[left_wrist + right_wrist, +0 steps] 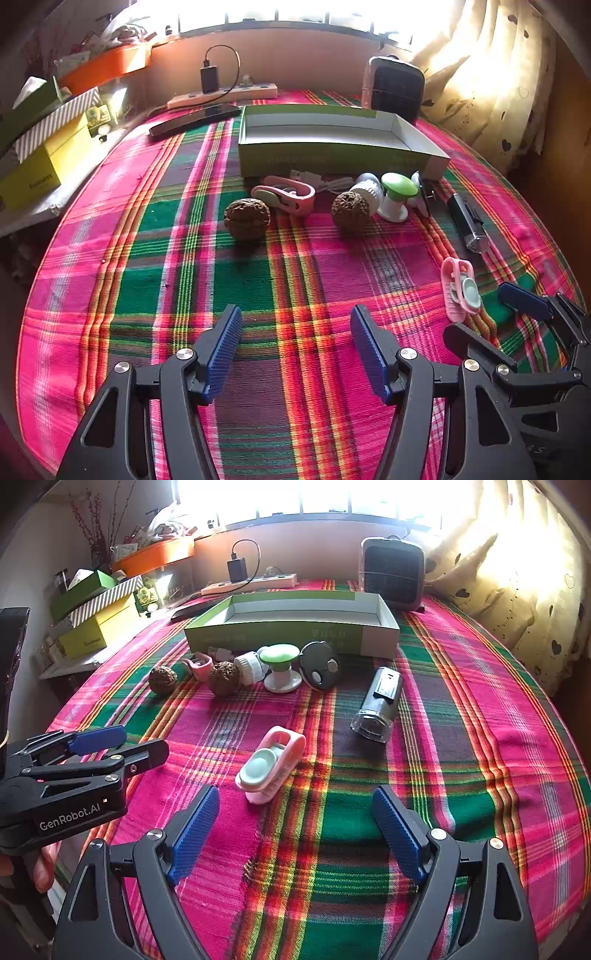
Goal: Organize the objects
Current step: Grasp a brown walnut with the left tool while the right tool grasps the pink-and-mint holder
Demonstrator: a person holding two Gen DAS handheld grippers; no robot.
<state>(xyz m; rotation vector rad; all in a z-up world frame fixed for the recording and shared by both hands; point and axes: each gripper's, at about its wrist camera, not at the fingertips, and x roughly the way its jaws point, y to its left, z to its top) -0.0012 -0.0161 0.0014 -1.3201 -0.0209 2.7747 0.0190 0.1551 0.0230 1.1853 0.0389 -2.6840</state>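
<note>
An open green-and-white box (332, 155) (277, 637) lies at the far side of the plaid cloth. In front of it sit two walnuts (246, 219) (223, 677), a pink clip (284, 194), a green-topped white spool (397, 192) (280, 668), a black round piece (319, 666) and a black-and-clear cylinder (467, 221) (378, 705). A second pink clip with a mint button (460, 291) (271, 764) lies just ahead of my right gripper (295, 801). The right gripper is open and holds nothing. My left gripper (295, 332) is open over bare cloth, well short of the walnuts.
A small fan heater (395, 86) stands behind the box. A power strip with a charger (221, 96) and a dark flat device (195, 122) lie at the back left. Stacked boxes (44, 162) sit left of the table, and a curtain (498, 74) hangs at right.
</note>
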